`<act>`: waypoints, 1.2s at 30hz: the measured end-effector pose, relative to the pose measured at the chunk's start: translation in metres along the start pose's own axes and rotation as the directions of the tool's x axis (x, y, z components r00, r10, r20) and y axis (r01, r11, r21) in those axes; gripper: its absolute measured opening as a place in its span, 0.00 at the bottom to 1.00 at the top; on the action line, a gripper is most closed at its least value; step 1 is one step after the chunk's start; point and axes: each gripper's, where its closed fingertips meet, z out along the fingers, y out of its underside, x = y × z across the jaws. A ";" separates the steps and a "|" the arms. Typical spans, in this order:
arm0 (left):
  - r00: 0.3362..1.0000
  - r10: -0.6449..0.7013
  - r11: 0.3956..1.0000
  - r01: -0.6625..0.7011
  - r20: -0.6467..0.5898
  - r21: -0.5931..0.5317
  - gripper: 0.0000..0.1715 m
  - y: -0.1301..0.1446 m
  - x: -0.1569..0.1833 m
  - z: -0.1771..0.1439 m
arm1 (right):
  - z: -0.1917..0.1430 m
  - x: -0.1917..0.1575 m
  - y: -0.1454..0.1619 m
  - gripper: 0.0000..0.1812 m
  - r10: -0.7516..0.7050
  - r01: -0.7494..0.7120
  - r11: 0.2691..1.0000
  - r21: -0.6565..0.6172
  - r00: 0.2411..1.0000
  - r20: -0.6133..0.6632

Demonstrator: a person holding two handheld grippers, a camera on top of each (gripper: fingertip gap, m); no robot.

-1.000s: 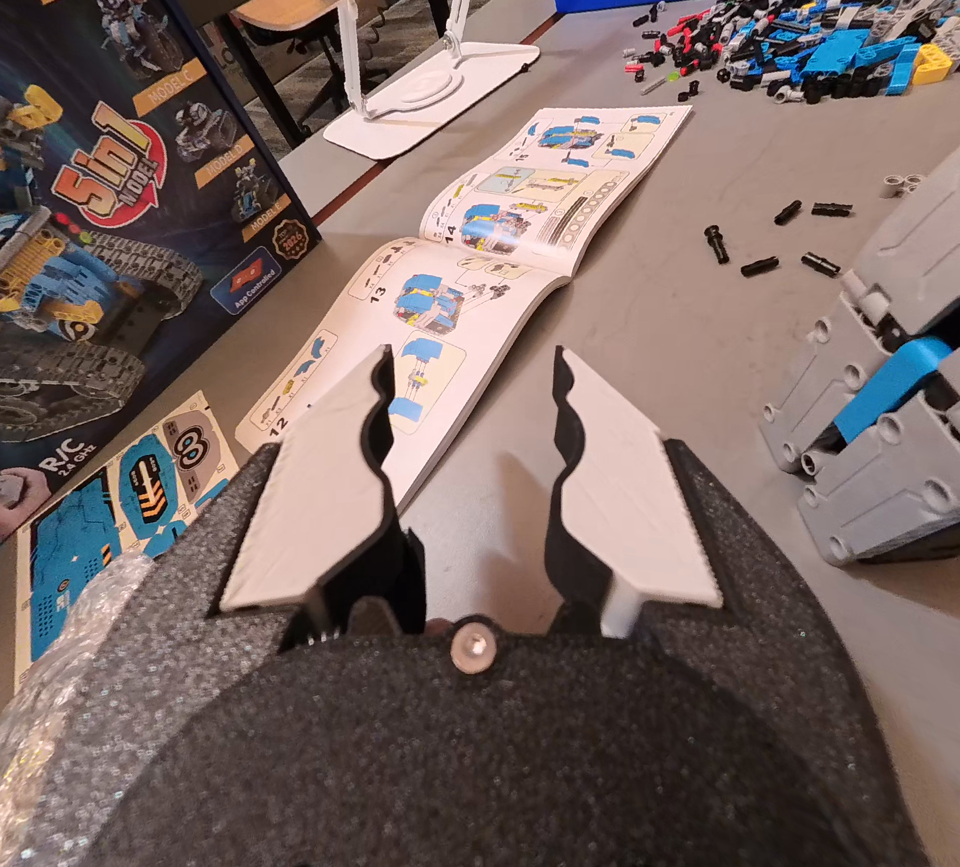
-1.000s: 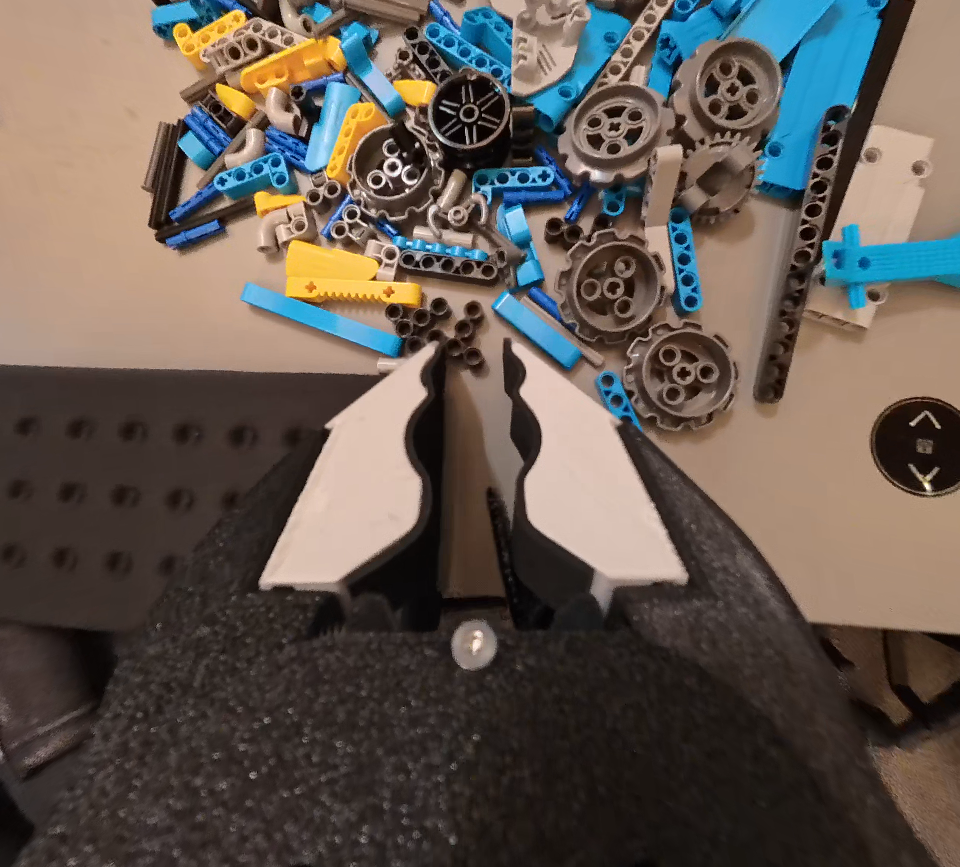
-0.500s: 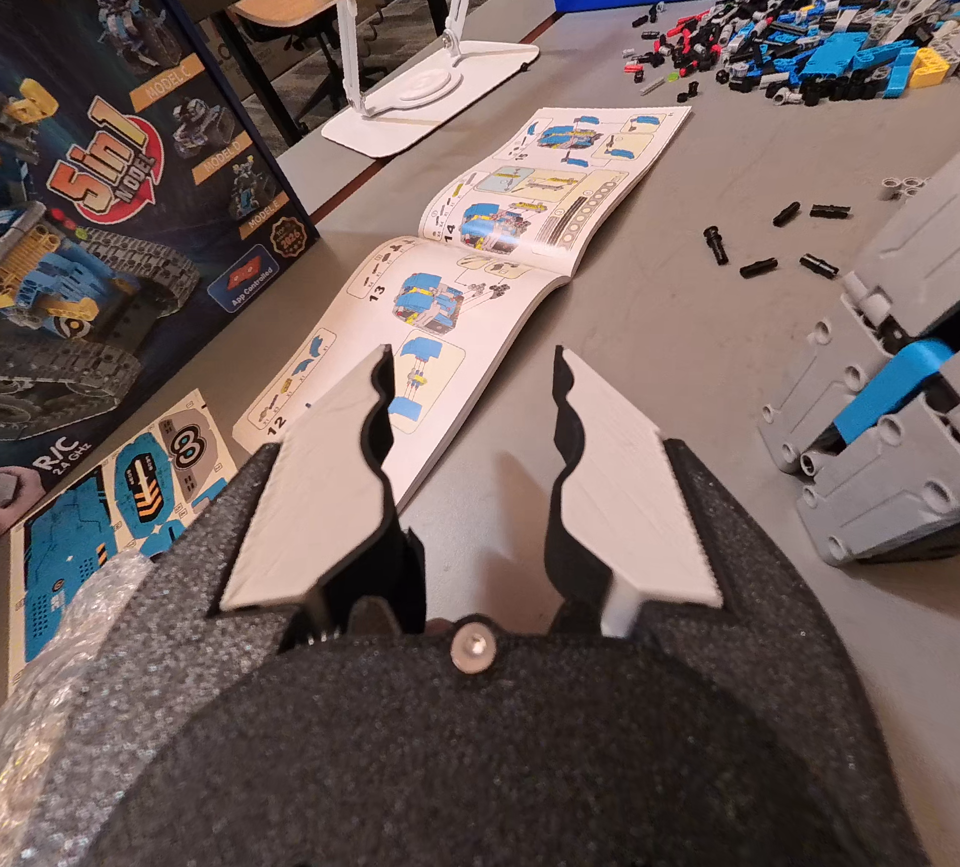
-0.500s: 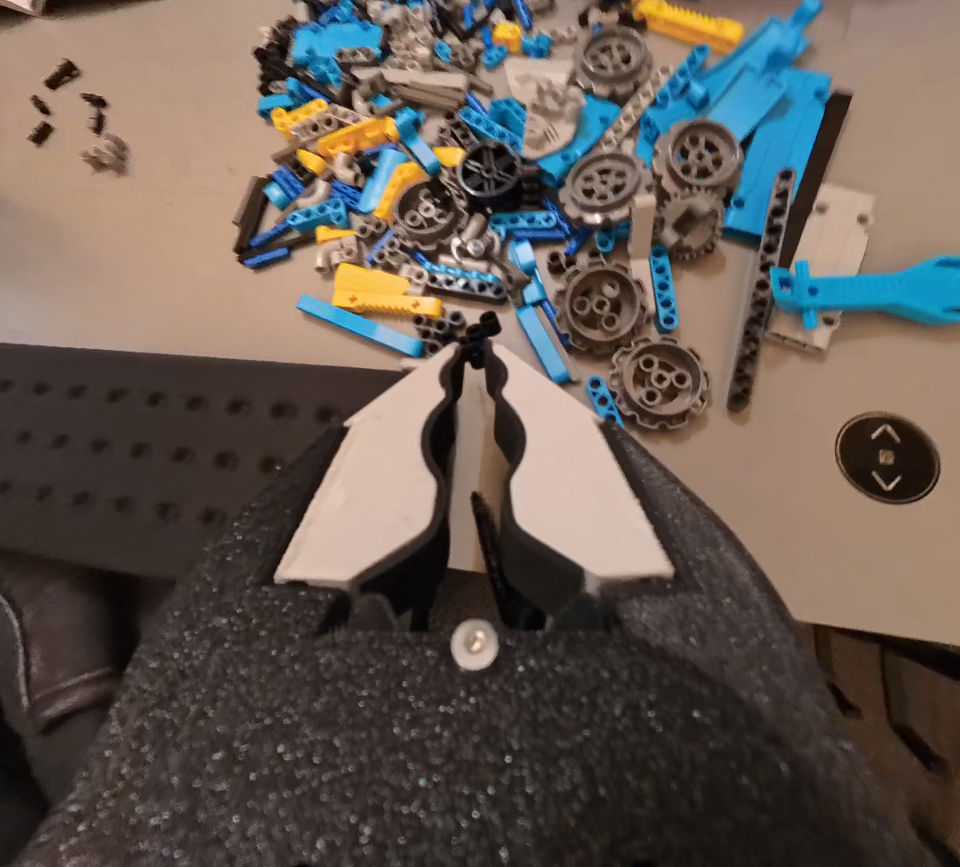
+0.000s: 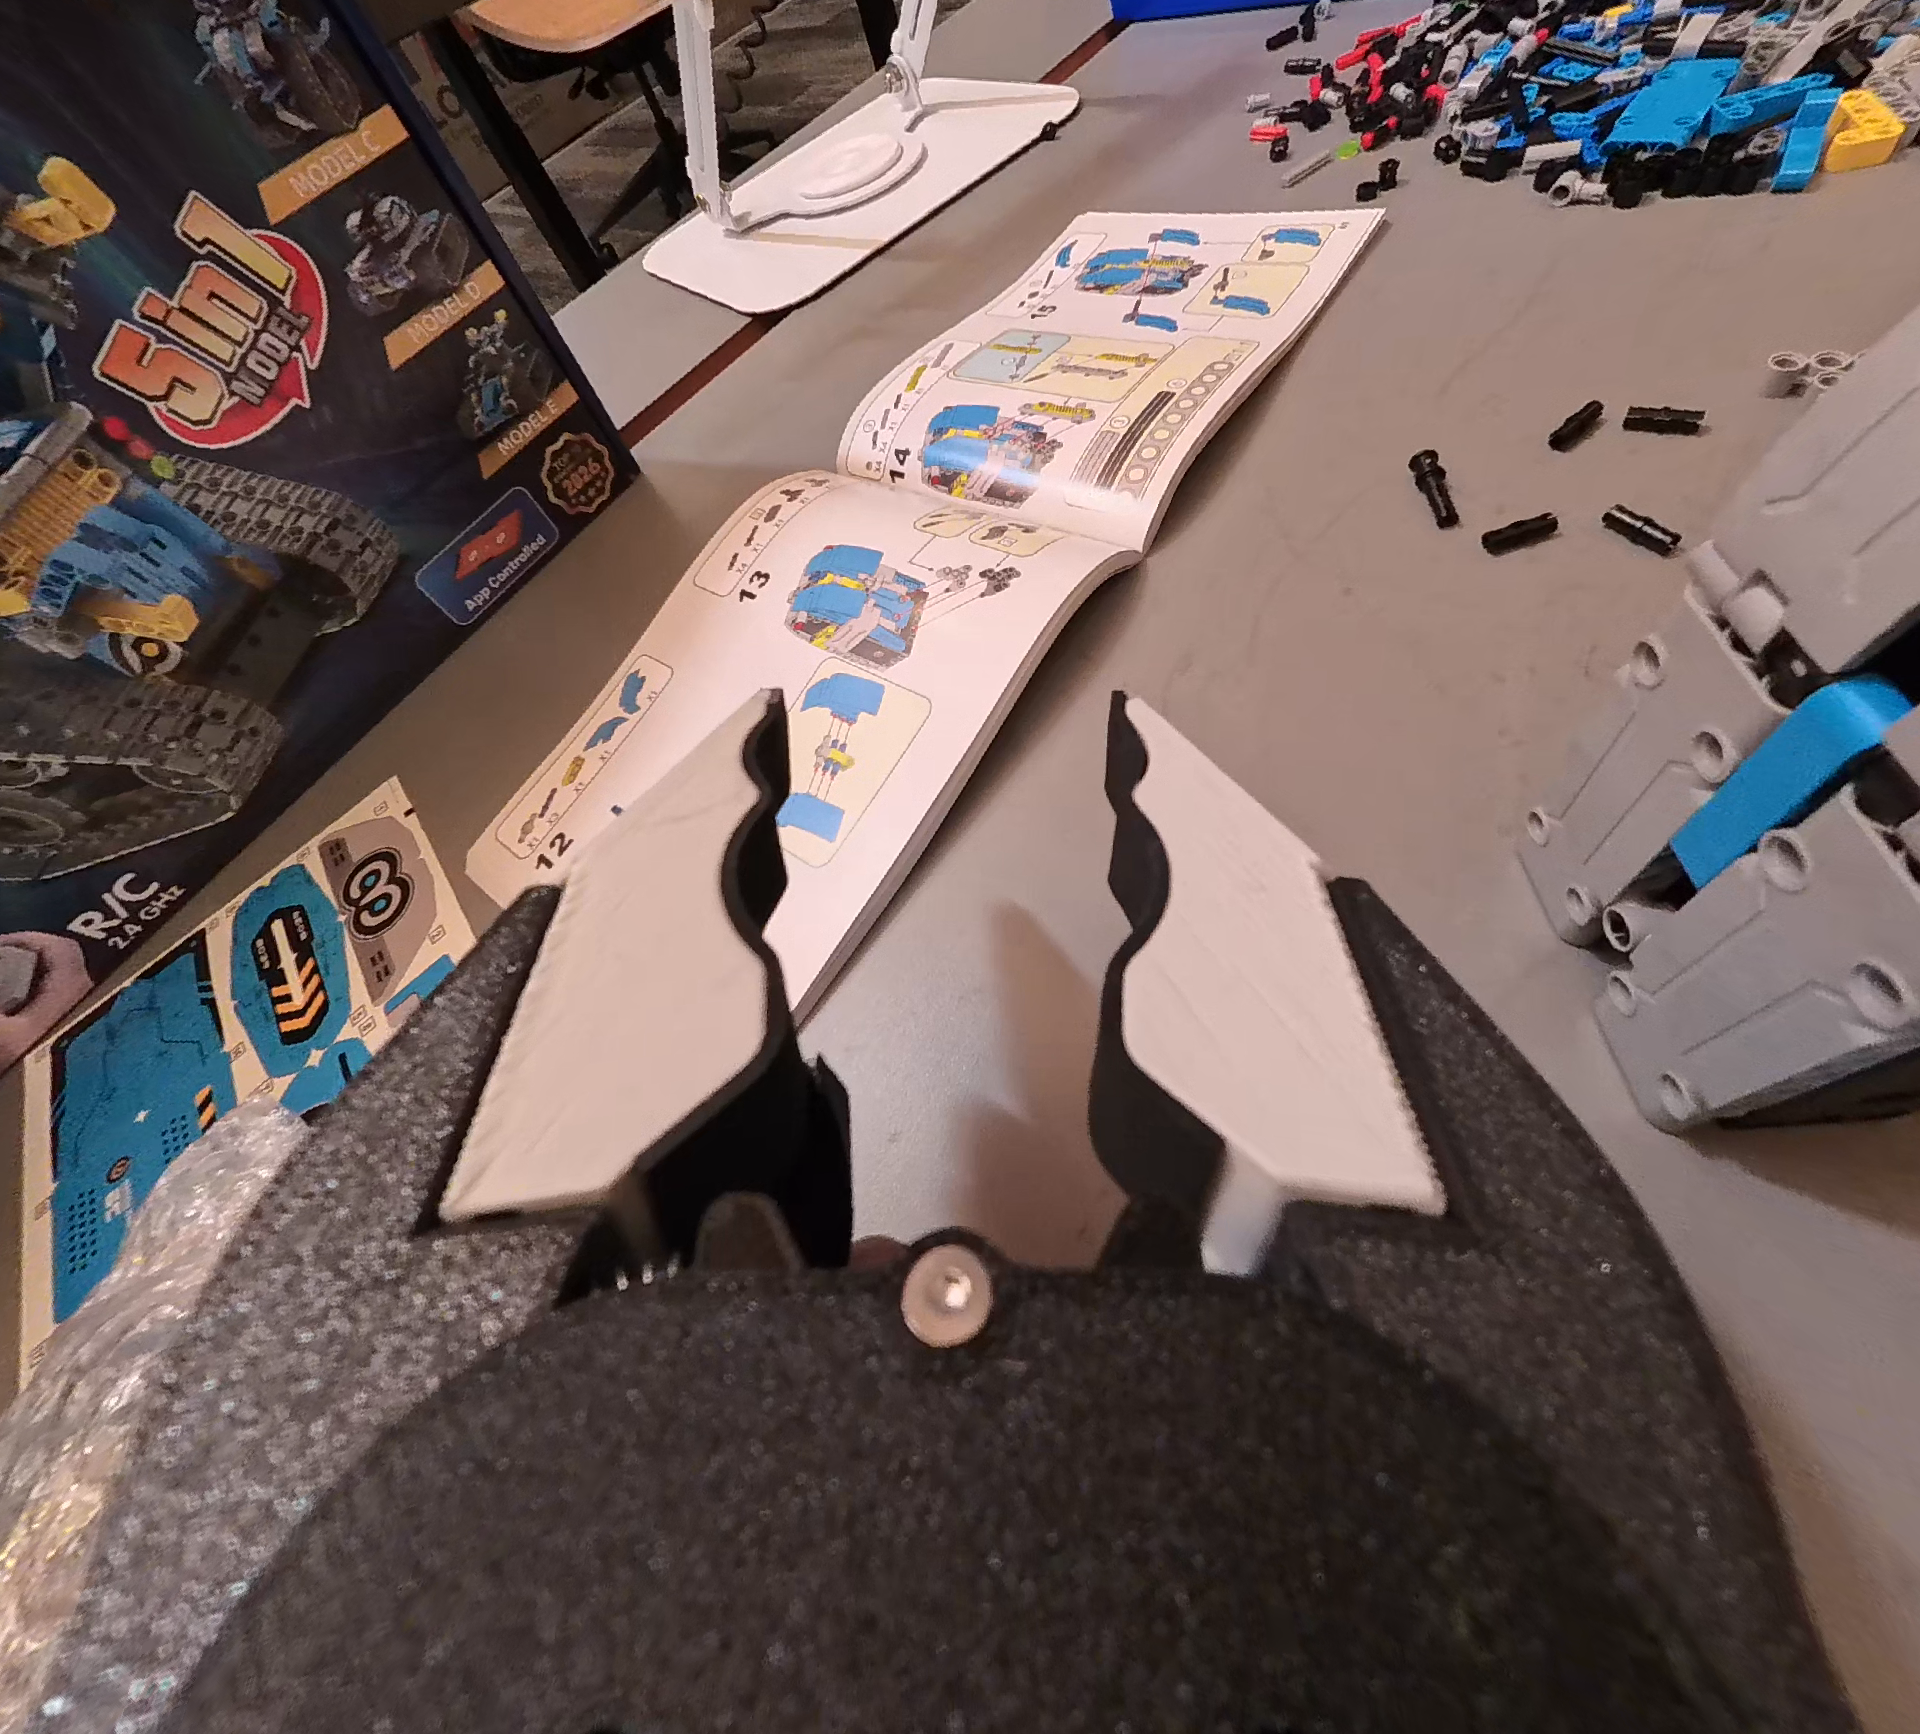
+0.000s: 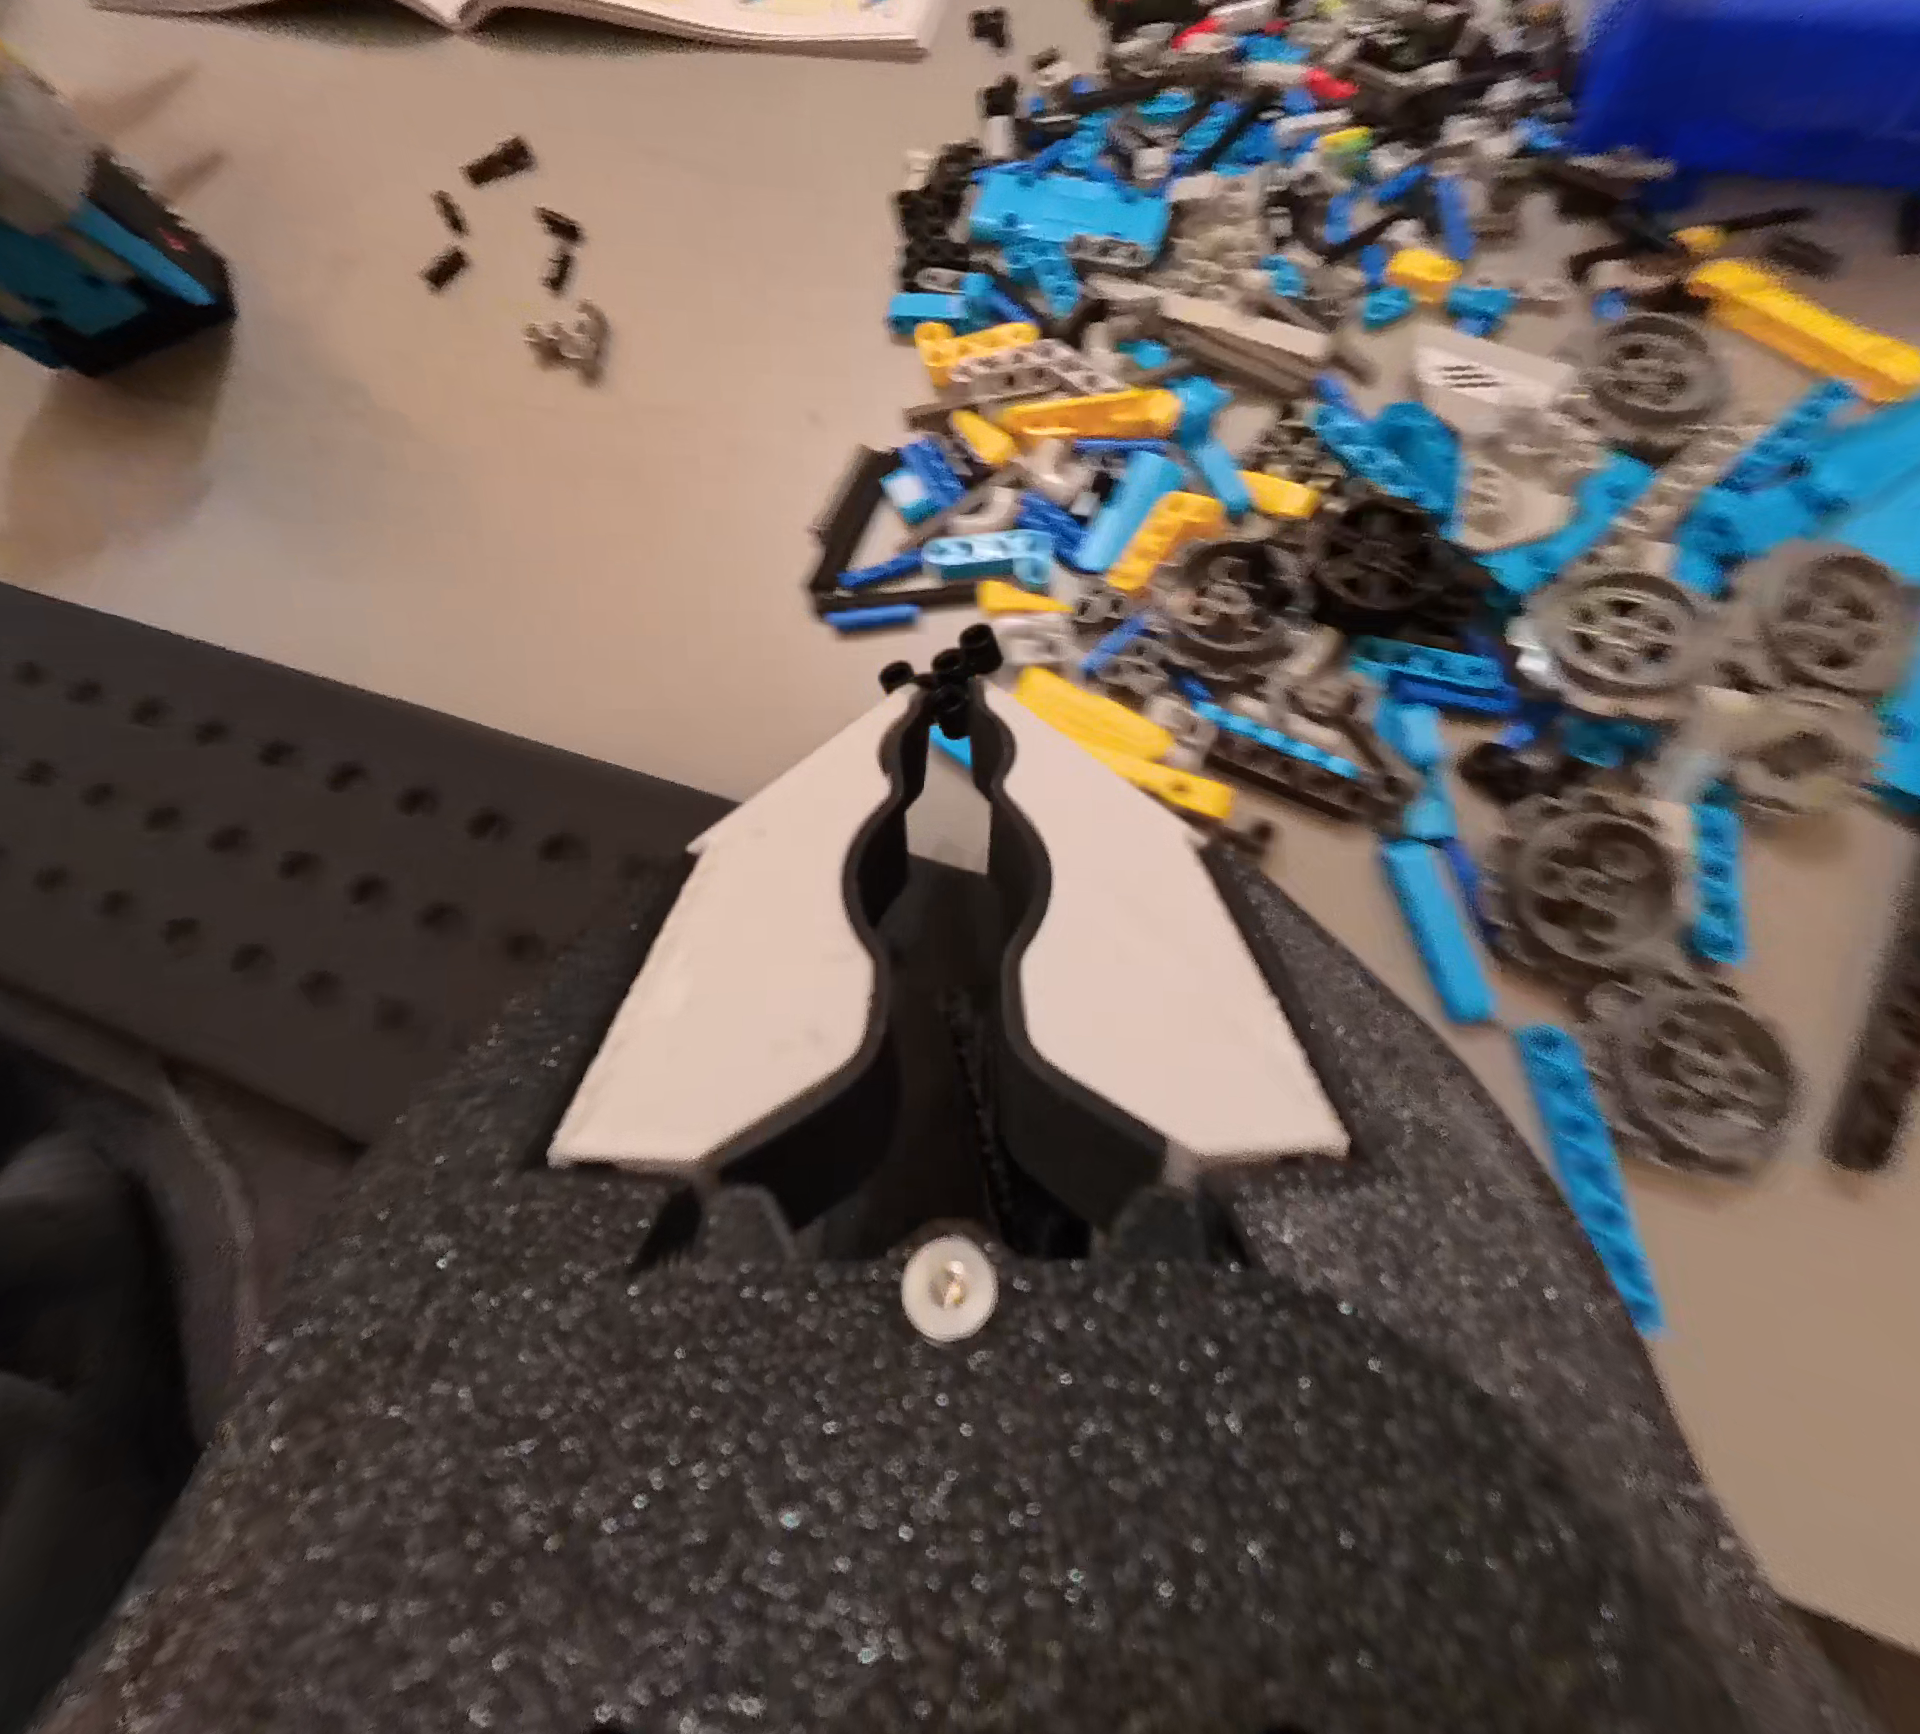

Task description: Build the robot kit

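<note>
- Black connector piece [image 6: 940, 682]: pinched at the very tips of the right gripper [image 6: 943, 716], lifted clear of the parts pile [image 6: 1351, 541]. A second ago those jaws stood apart just short of it on the grey table [image 6: 520, 489].
- So it's picked, basically.
- Left gripper [image 5: 940, 728] hasn't budged: jaws wide apart, holding nothing, over the open instruction booklet [image 5: 1039, 458], with the half-built grey model [image 5: 1766, 853] off to its right.
</note>
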 end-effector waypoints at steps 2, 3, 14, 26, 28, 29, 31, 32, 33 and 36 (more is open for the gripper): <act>1.000 -0.002 1.000 0.002 0.000 -0.002 0.36 0.000 0.000 0.000 | 0.015 -0.035 -0.008 0.04 -0.007 0.007 1.000 -0.002 0.997 0.074; 1.000 -0.002 1.000 0.002 0.000 -0.002 0.36 0.000 0.000 0.000 | 0.024 -0.055 -0.011 0.04 -0.027 0.028 1.000 -0.010 0.993 0.111; 1.000 0.000 1.000 0.000 0.002 0.007 0.36 -0.001 0.000 -0.001 | 0.124 -0.162 -0.036 0.04 -0.163 0.186 0.973 -0.137 0.973 0.165; 1.000 -0.005 1.000 0.005 -0.002 0.004 0.36 0.000 0.000 0.000 | 0.147 -0.164 -0.037 0.05 -0.078 0.113 0.978 -0.176 0.978 0.194; 1.000 -0.004 1.000 0.004 -0.002 0.004 0.36 0.000 0.000 0.000 | 0.142 -0.167 -0.038 0.12 -0.080 0.122 0.978 -0.170 0.969 0.234; 1.000 -0.004 1.000 0.004 -0.001 0.006 0.36 -0.001 0.000 -0.001 | 0.137 -0.166 -0.041 0.12 -0.069 0.108 0.982 -0.152 0.968 0.243; 1.000 -0.007 1.000 0.007 -0.002 0.007 0.36 0.000 -0.001 -0.001 | 0.123 -0.156 -0.050 0.12 -0.050 0.078 0.991 -0.105 0.969 0.241; 1.000 -0.010 1.000 0.010 -0.003 0.005 0.36 0.000 -0.001 -0.001 | 0.114 -0.145 -0.052 0.12 -0.043 0.065 0.994 -0.091 0.974 0.224; 1.000 -0.013 1.000 0.013 -0.004 0.005 0.36 0.000 -0.001 -0.001 | 0.104 -0.130 -0.054 0.13 -0.036 0.051 0.996 -0.079 0.982 0.186; 1.000 -0.017 1.000 0.017 -0.007 0.002 0.36 0.000 -0.001 -0.001 | 0.070 -0.077 -0.053 0.13 0.013 -0.010 0.999 -0.050 0.998 0.056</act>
